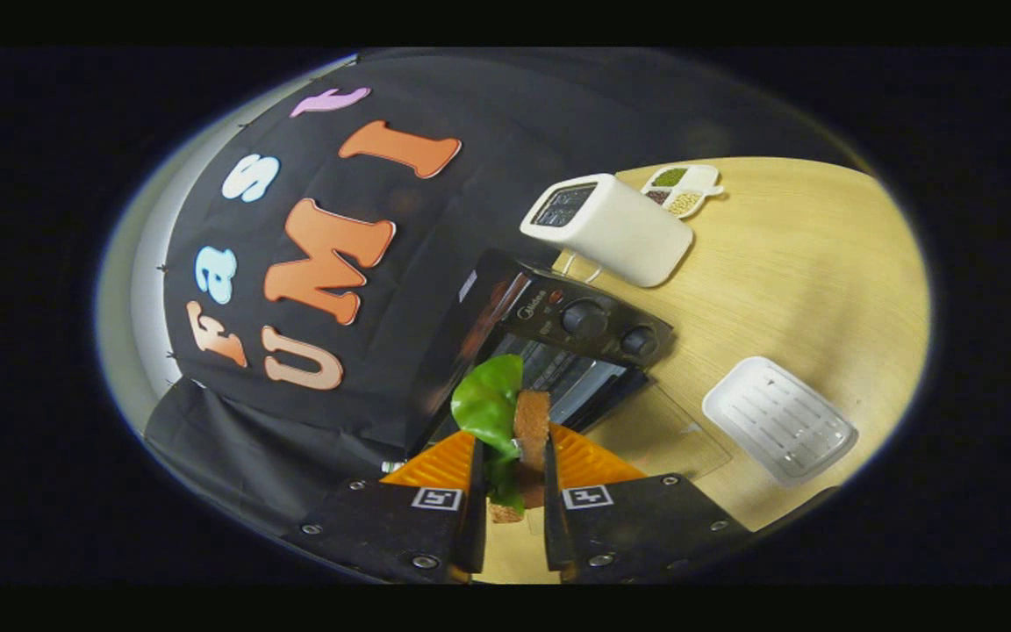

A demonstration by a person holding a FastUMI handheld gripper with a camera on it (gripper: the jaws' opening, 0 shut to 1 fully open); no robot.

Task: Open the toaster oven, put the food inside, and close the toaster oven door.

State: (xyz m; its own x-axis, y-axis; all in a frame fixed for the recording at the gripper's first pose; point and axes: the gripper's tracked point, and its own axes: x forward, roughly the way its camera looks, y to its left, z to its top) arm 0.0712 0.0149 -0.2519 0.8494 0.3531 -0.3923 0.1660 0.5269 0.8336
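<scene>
My gripper (512, 456) is shut on a sandwich (530, 423), a brown bread slice with a green lettuce leaf (488, 399) sticking out beyond the fingertips. Just ahead stands the black toaster oven (549, 329) with two knobs (584, 318) on its panel. Its glass door (677, 434) lies folded down flat on the wooden table, and the cavity with its wire rack (580, 377) is open. The sandwich hangs in front of that opening, outside it. The whole view is tilted.
A white ridged tray (777, 420) lies on the wooden table (804, 272) beside the open door. Beyond the oven stand a white slot toaster (613, 226) and a small divided dish of grains (679, 190). The black booth wall rises behind the oven.
</scene>
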